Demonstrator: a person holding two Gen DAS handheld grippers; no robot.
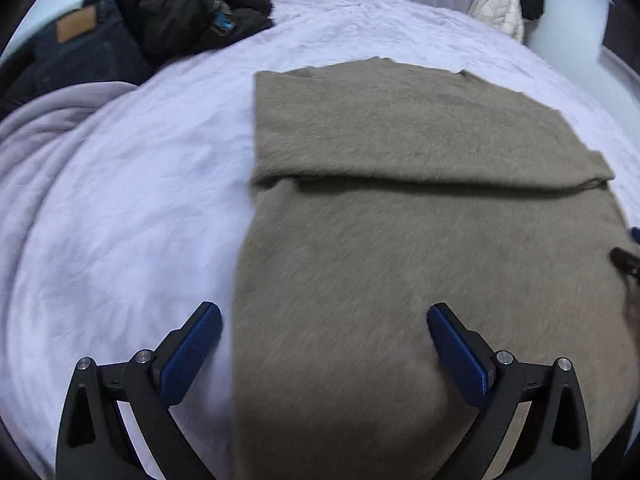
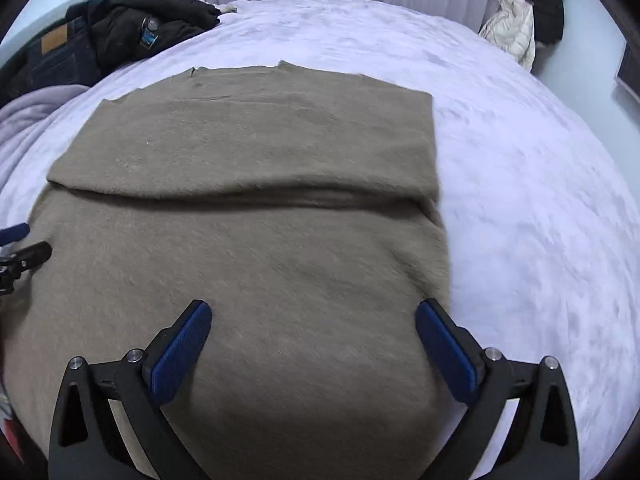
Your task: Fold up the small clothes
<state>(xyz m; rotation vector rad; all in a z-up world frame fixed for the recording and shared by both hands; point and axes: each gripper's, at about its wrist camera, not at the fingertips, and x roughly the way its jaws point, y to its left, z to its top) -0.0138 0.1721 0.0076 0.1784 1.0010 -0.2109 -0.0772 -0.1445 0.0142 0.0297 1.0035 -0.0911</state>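
A fuzzy olive-brown garment (image 1: 400, 248) (image 2: 256, 232) lies flat on the white bed cover, its far part folded over towards me with a fold edge running across. My left gripper (image 1: 324, 320) hangs open above the garment's left edge, one blue pad (image 1: 192, 352) over the bed cover, the other over the cloth. My right gripper (image 2: 314, 316) is open above the garment's right near part, its right pad (image 2: 448, 348) by the cloth's right edge. Neither holds anything. Each gripper's tip shows at the other view's edge.
The white fluffy bed cover (image 1: 120, 220) (image 2: 540, 220) spreads all around. A pile of dark clothes and jeans (image 1: 132, 28) (image 2: 112, 36) sits far left, with a lilac blanket (image 1: 48, 132) beside it. A cream jacket (image 2: 512, 32) and dark coat hang far right, curtains behind.
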